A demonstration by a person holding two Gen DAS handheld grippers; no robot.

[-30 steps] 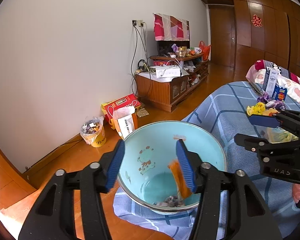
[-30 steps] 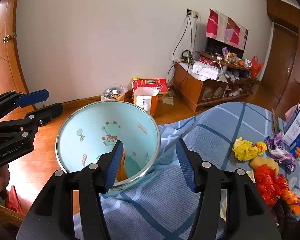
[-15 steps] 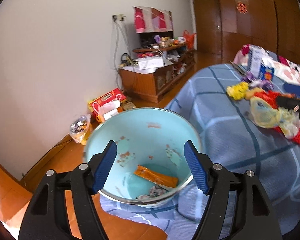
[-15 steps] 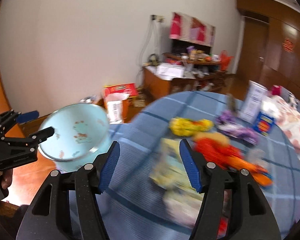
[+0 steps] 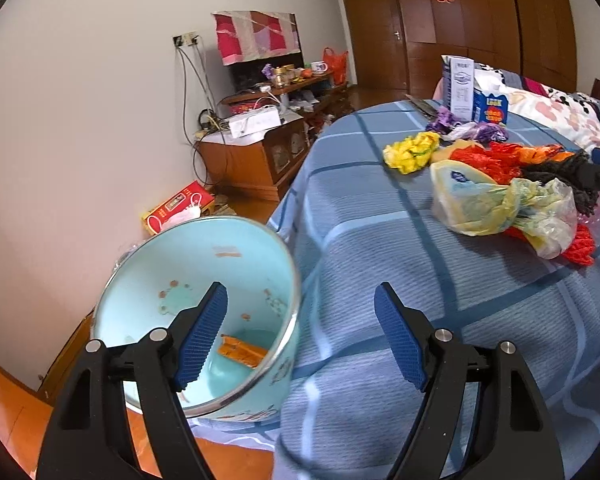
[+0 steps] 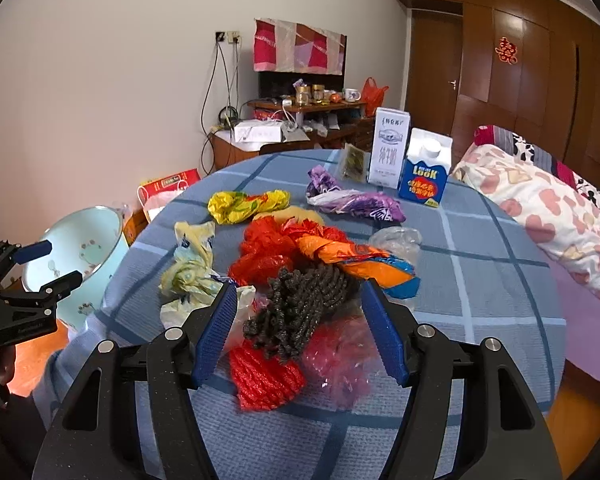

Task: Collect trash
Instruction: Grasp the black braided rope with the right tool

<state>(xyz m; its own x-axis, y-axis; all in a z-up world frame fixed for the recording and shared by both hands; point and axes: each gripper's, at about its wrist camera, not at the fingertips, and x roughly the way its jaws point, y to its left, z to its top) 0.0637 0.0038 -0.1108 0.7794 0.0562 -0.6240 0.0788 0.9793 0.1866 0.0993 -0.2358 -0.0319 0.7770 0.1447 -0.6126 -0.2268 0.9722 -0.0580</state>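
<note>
Both grippers have swung from the bin toward the surface's trash, fingers just opening. Right gripper (image 6: 296,332) hangs over the dark yarn bundle (image 6: 300,304), fingers wide, nothing pinched. Red net (image 6: 266,376) lies at the near edge, yellow bag (image 6: 190,268) toward the left edge, cartons (image 6: 424,172) at the far edge. Left gripper (image 5: 300,336) stands wide and empty over the left edge, beside the bin (image 5: 256,256), orange wrapper (image 5: 240,352) inside.
</note>
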